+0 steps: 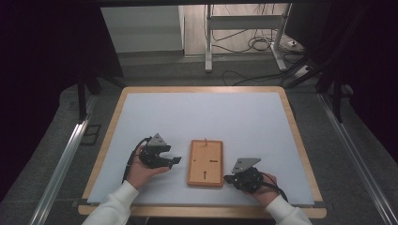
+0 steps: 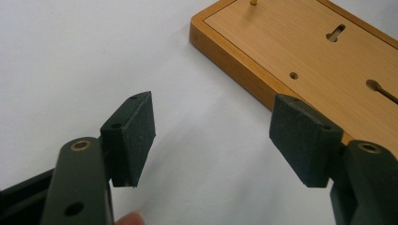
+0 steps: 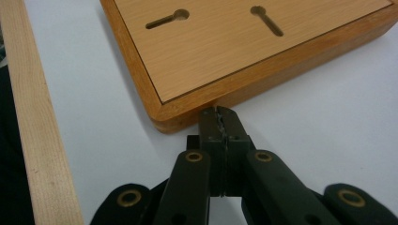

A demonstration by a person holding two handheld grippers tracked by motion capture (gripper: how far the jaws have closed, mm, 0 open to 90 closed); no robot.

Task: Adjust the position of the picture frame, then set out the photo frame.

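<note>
A flat wooden board (image 1: pixel 205 162) with keyhole slots and a small peg lies on the white mat, between my two grippers. My left gripper (image 1: pixel 176 160) stands open just left of the board, its tips near the board's left edge. In the left gripper view the board (image 2: pixel 300 51) lies ahead and to the right, and the left gripper (image 2: pixel 220 136) has nothing between its pads. My right gripper (image 1: pixel 228 178) is shut at the board's near right corner. The right gripper view has the right gripper (image 3: pixel 219 117) with its closed tips touching the board's (image 3: pixel 225 56) side.
The white mat (image 1: pixel 202 117) covers a wooden table (image 1: pixel 293 117) whose raised rim (image 3: pixel 33 126) runs close beside my right gripper. Beyond the table are a grey floor, metal frame legs (image 1: pixel 209 42) and cables.
</note>
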